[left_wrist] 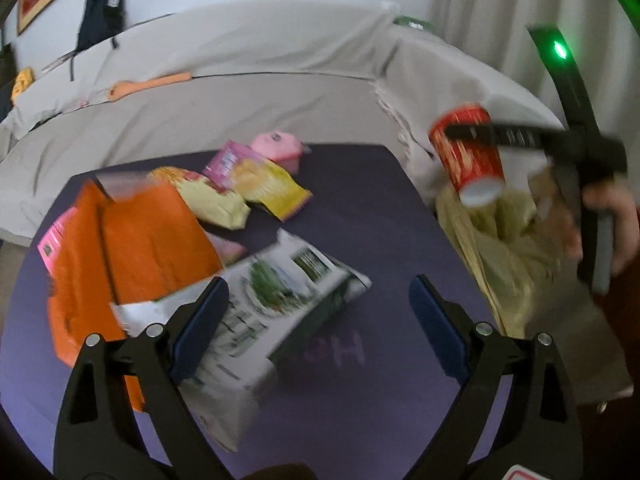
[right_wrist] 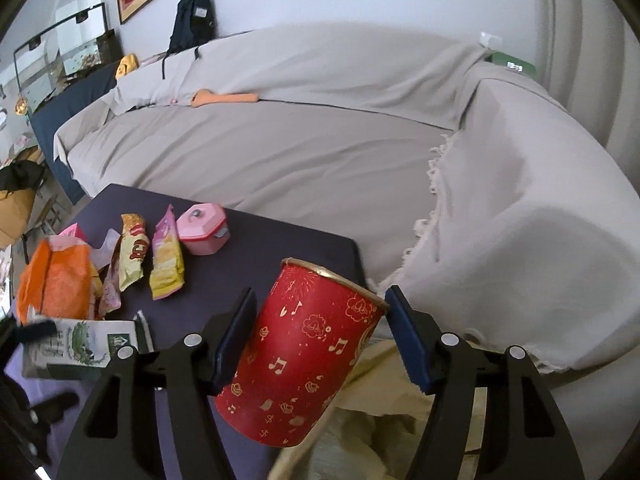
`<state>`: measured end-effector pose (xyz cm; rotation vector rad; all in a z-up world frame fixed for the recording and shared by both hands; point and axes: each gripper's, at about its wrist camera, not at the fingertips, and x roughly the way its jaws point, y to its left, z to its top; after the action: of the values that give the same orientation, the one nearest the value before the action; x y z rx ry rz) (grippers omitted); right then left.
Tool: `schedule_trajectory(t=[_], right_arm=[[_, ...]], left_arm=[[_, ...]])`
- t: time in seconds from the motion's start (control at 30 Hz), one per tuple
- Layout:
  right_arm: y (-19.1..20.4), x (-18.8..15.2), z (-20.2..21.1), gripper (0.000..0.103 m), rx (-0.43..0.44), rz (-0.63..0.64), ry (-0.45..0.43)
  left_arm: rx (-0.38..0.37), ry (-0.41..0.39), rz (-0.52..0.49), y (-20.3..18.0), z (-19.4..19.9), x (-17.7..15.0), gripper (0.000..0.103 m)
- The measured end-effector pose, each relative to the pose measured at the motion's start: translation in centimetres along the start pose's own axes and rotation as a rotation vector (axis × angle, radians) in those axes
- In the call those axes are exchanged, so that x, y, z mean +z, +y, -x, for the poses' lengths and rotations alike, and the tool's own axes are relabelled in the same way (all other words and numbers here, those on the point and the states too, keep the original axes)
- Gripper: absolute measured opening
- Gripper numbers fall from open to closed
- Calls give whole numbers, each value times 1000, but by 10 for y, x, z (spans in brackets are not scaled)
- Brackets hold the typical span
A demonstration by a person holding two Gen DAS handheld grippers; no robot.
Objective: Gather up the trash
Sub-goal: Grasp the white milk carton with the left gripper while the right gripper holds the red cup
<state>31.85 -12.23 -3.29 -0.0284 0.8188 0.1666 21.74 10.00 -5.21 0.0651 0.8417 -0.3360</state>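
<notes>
Up close in the right wrist view, the right gripper [right_wrist: 320, 336] clasps a red paper cup printed with gold notes and flowers [right_wrist: 308, 356] between its blue-padded fingers [right_wrist: 236, 340], the cup tilted with its gold rim toward the upper right. Below it, at the bottom of the frame, lies a crumpled yellowish-green bag [right_wrist: 360, 432]. In the left wrist view, the left gripper [left_wrist: 318, 328] stands wide open with nothing gripped, its blue pads [left_wrist: 200, 332] poised over a flattened white-and-green printed carton [left_wrist: 260, 312] on the dark purple table [left_wrist: 360, 216]. Left of the carton lies an orange plastic bag [left_wrist: 132, 248]; past it, toward the middle of the frame, sit yellow snack wrappers [left_wrist: 260, 188] and a small pink lidded box [left_wrist: 280, 148]. At right, the same cup hangs over the bag beside the table's edge. Behind everything stretches a sofa under a grey cover [left_wrist: 240, 80], a dark backpack [left_wrist: 102, 12] leaning on the wall at upper left.
</notes>
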Motion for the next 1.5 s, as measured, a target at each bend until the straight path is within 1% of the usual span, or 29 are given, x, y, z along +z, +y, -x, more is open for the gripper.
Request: schedule_trajectory(t=[0.07, 0.13, 0.2, 0.37, 0.5, 0.57, 0.63, 0.7, 0.8, 0.87, 0.93, 1.0, 1.1, 1.13, 1.17, 1.2, 1.27, 1.37, 1.4, 1.43, 1.5], right_arm=[[-7, 0, 2, 63, -7, -10, -7], [-13, -1, 6, 63, -4, -34, -15], [-16, -3, 12, 63, 9, -52, -26], [-18, -9, 32, 63, -2, -32, -67], [-26, -14, 40, 63, 29, -57, -84], [-29, -18, 43, 63, 35, -57, -88], [-30, -22, 45, 63, 31, -46, -92], [-32, -27, 50, 63, 31, -33, -98], [-33, -34, 56, 63, 33, -22, -113], [-34, -38, 57, 63, 34, -19, -116], [-34, -41, 55, 63, 37, -14, -110], [-33, -45, 52, 63, 38, -17, -99], [-34, -49, 52, 63, 52, -28, -92], [-33, -51, 53, 63, 52, -30, -93], [-33, -51, 55, 63, 52, -30, -95], [-34, -51, 58, 63, 53, -30, -99], [-35, -51, 69, 63, 53, -30, -120], [-38, -49, 85, 63, 49, -29, -153], [-40, -48, 91, 63, 45, -31, -165], [-41, -48, 97, 63, 43, -33, -177], [-44, -46, 108, 63, 40, -39, -201]], left_arm=[[-23, 4, -16, -8, 3, -9, 87], [-64, 9, -10, -11, 9, -18, 87], [-82, 8, -1, -9, 12, -22, 87], [-90, -26, 49, 8, 20, -21, 87], [-101, 26, 100, 14, 7, -17, 87], [-66, 38, 63, 8, 1, -13, 87], [-6, 57, -15, 0, -7, -10, 87], [47, 77, -63, -2, -13, -11, 87], [93, 117, -72, 2, -23, -15, 85], [126, 133, -79, 5, -30, -17, 80], [138, 151, -82, 6, -34, -17, 79], [159, 171, -88, 4, -41, -16, 74], [180, 202, -120, -4, -49, -15, 64], [189, 217, -134, -6, -52, -14, 59], [185, 221, -135, -7, -52, -14, 55], [179, 218, -130, -7, -50, -12, 55], [147, 171, -102, -7, -35, -6, 55], [126, 72, -65, -9, -6, 8, 54], [121, 42, -53, -9, 3, 13, 52], [115, 6, -34, -10, 14, 20, 47], [103, -56, 4, -11, 33, 31, 47]])
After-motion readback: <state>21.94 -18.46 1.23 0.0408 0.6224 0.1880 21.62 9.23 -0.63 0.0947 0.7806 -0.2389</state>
